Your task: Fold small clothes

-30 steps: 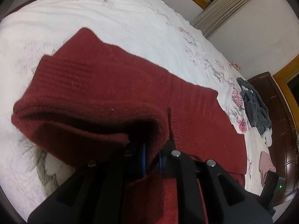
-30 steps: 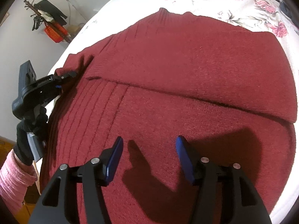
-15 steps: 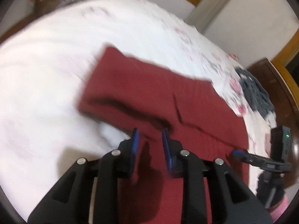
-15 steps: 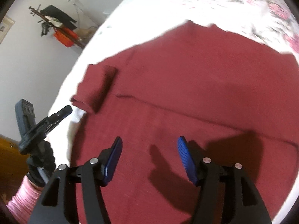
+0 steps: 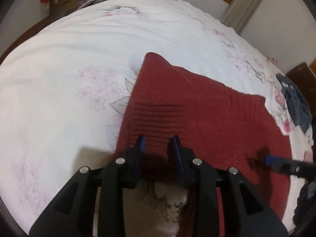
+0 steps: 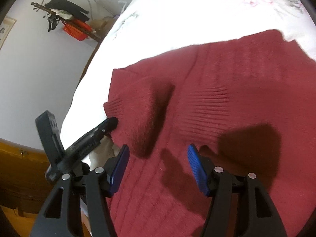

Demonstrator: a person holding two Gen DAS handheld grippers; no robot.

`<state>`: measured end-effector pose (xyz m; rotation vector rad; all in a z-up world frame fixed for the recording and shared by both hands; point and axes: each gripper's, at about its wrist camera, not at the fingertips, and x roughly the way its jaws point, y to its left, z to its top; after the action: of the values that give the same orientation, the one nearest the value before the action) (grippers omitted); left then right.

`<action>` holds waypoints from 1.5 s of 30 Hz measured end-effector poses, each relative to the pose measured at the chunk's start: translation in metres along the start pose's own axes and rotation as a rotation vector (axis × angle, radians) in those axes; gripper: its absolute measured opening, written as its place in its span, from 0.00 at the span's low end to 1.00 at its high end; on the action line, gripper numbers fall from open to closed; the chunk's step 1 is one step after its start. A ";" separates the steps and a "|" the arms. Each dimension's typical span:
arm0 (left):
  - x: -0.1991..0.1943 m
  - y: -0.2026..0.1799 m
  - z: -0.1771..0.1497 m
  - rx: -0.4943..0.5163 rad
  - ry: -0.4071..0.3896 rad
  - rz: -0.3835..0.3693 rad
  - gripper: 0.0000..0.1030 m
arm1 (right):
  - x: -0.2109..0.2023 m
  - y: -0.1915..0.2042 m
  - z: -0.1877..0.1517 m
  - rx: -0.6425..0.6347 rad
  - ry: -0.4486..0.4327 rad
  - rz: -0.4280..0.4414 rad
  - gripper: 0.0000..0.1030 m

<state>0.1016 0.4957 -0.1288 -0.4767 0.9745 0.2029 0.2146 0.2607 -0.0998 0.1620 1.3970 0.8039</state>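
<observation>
Two empty tools — left tool point(image 5: 159, 145) half-spread, right tool point(image 6: 158, 169) wide — over red sweater point(image 6: 227, 98), its near hem cut off.

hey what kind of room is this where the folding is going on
Most likely a bedroom. The red sweater lies on a bed with a white floral bedspread and a wooden bed frame. A coat rack hung with clothes and bags stands by the wall, and a curtain hangs beyond the bed.
</observation>
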 end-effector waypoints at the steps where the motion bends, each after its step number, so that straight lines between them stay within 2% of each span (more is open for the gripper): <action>1: 0.000 0.000 0.000 -0.005 -0.001 -0.009 0.28 | 0.006 0.001 0.002 0.006 0.004 0.003 0.61; 5: -0.008 0.012 -0.001 -0.042 0.001 -0.060 0.27 | 0.027 0.006 0.012 0.048 0.022 0.065 0.61; 8: -0.017 0.012 -0.003 -0.078 -0.012 -0.083 0.28 | 0.046 0.013 0.019 0.040 0.049 0.064 0.60; 10: -0.026 0.018 -0.004 -0.105 -0.029 -0.088 0.29 | 0.061 0.015 0.020 0.043 0.073 0.048 0.44; 11: -0.029 0.021 -0.004 -0.115 -0.036 -0.088 0.30 | 0.065 0.015 0.020 0.047 0.079 0.061 0.30; 14: -0.037 0.029 -0.002 -0.132 -0.044 -0.081 0.31 | 0.065 0.013 0.017 0.037 0.055 0.089 0.13; 15: -0.038 0.030 -0.002 -0.135 -0.046 -0.077 0.31 | 0.061 0.013 0.016 0.029 0.046 0.097 0.11; 20: -0.042 0.026 0.002 -0.139 -0.060 -0.075 0.31 | 0.022 0.022 0.012 -0.058 -0.025 0.087 0.10; 23: -0.043 0.010 0.002 -0.102 -0.068 -0.078 0.31 | -0.006 0.018 0.007 -0.090 -0.058 0.074 0.10; 30: -0.033 -0.043 -0.002 0.005 -0.058 -0.100 0.33 | -0.064 -0.019 -0.001 -0.080 -0.141 0.019 0.10; 33: -0.023 -0.065 -0.006 0.046 -0.043 -0.100 0.33 | -0.083 -0.047 -0.007 -0.047 -0.177 -0.018 0.10; 38: 0.002 -0.084 -0.011 0.079 0.001 -0.051 0.33 | -0.093 -0.088 -0.015 0.025 -0.195 -0.069 0.10; 42: 0.022 -0.085 -0.013 0.075 0.037 -0.008 0.33 | -0.080 -0.110 -0.017 0.078 -0.176 -0.086 0.10; 45: 0.032 -0.077 -0.013 0.052 0.059 -0.006 0.37 | -0.071 -0.127 -0.022 0.110 -0.154 -0.100 0.10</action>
<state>0.1387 0.4208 -0.1387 -0.4396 1.0334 0.1588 0.2489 0.1189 -0.1166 0.2325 1.2938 0.6198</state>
